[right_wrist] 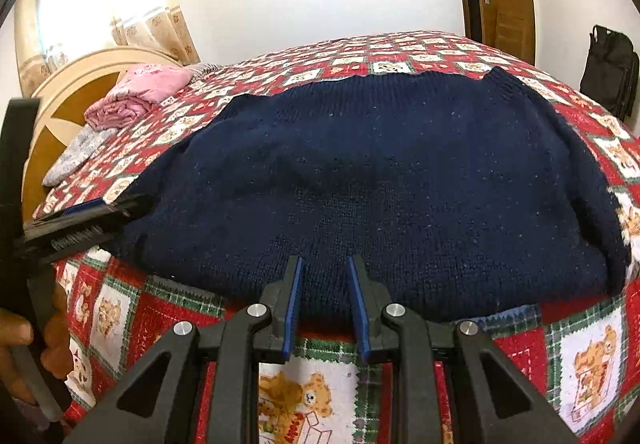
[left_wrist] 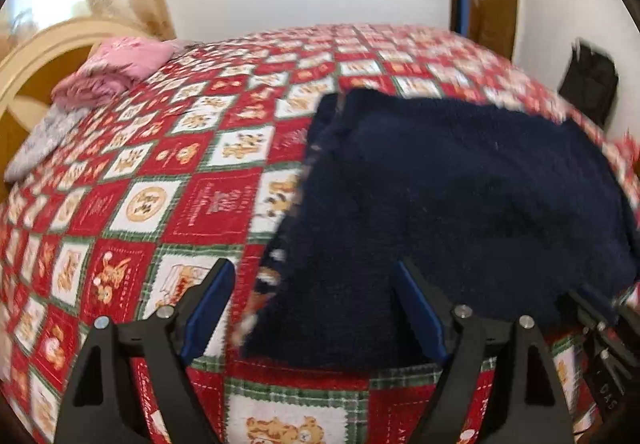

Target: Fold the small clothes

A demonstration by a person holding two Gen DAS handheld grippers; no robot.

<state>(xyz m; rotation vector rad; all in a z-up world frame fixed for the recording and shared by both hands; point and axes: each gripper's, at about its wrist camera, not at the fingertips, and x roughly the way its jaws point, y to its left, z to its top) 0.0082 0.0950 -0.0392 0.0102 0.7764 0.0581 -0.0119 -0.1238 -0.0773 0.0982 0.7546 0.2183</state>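
2 grippers hover low over a bed whose quilt is a red, white and green patchwork with bear prints. the sweater, dark navy knit, lies spread flat on the quilt near its front edge, filling the middle of the right wrist view. the right gripper sits at the sweater's near hem with its blue-padded jaws narrowly parted; the tips overlap the knit, but nothing is clearly pinched between them, so it reads as released. the left gripper is spread wide, holding nothing, with the sweater's left edge lying below between its fingers. in the right wrist view it shows at the sweater's left corner, a hand behind it. far left on the quilt, well apart from the sweater, sit pink clothes and a grey piece beside the headboard.
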